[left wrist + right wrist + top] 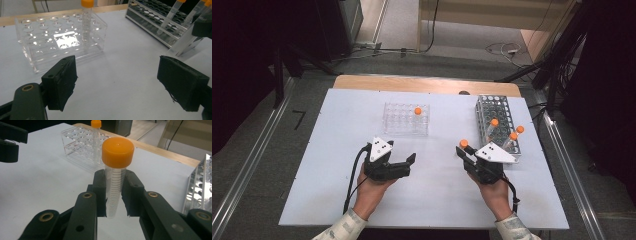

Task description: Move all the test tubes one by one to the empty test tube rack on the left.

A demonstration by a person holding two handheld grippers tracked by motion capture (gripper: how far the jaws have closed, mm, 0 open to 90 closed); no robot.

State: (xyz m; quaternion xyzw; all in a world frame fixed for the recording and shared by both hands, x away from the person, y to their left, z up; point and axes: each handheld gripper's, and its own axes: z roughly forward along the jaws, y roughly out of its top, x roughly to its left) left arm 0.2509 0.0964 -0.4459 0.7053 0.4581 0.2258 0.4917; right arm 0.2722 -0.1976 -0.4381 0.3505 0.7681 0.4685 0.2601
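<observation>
So the right tongs (113, 195) were clamped on an orange-capped tube (115, 177), held upright between the metal rack (497, 122) and the clear rack (406, 119). Left tongs (117, 82) hung wide open, empty. Next move, I'd guess: carry it over an empty hole in the clear rack and lower it straight.

My right gripper (115, 195) clamps a clear graduated tube w/ orange screw cap (115, 180), upright btwn both pads. Beyond it, a clear acrylic rack (77, 142) holds another orange-capped tube (96, 132). Metal rack (200, 187) at right edge, white tabletop (45, 177) below.
</observation>
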